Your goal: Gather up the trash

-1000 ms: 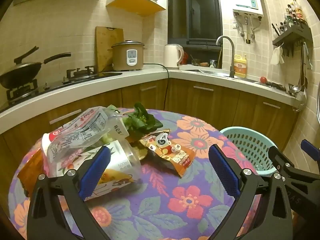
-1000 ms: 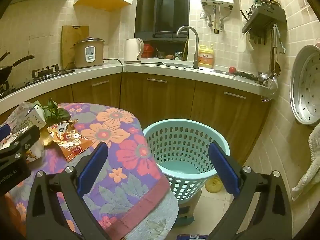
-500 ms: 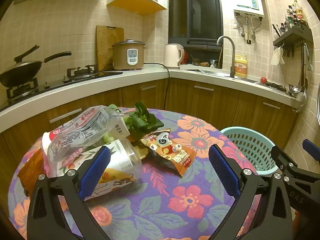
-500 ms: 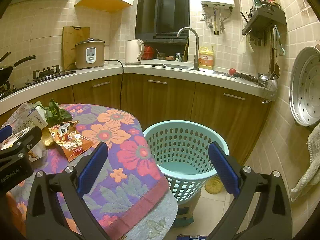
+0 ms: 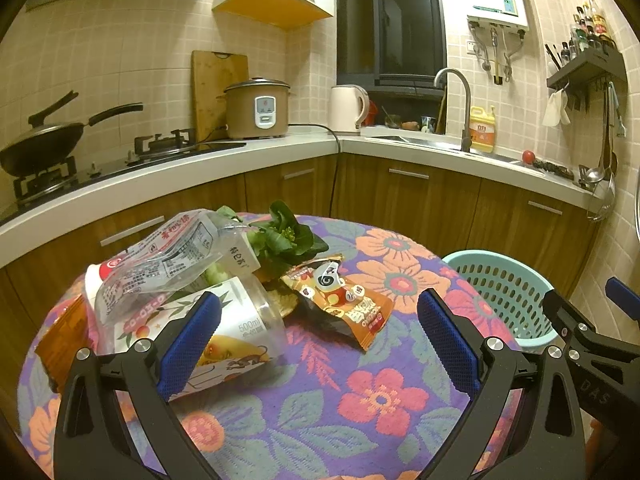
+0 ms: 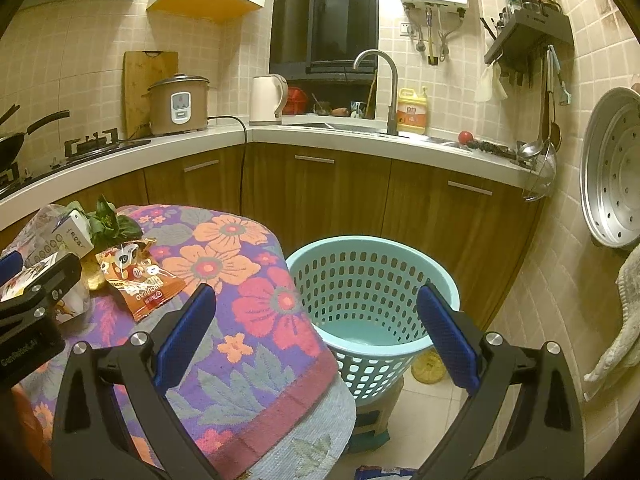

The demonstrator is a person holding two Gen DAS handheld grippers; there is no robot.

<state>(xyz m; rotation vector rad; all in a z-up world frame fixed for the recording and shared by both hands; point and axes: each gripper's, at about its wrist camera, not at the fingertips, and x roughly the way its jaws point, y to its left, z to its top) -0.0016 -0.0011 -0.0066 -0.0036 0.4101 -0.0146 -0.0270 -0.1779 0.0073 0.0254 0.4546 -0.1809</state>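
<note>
Tongs: two pairs with blue pads; left tongs [image 5: 318,322] released, jaws spread wide and holding nothing, above the desk; right tongs [image 6: 316,318] likewise spread and holding nothing, over the desk edge and basket.
Desk: one round desk under a purple flowered cloth [image 5: 372,396].
Trash count: one orange printed snack wrapper [image 5: 340,296], one clear plastic 500 ml cup with a fruit label [image 5: 224,332], one crumpled clear printed bag [image 5: 164,256], one small white carton [image 5: 240,254], one bunch of green leaves [image 5: 286,236].
Trash place: heaped together on the desk's left part; wrapper lies flat, just beside the tipped cup.
Basket: one pale blue perforated plastic basket [image 6: 372,304], beside the desk on a low stand, nothing seen inside.
</note>
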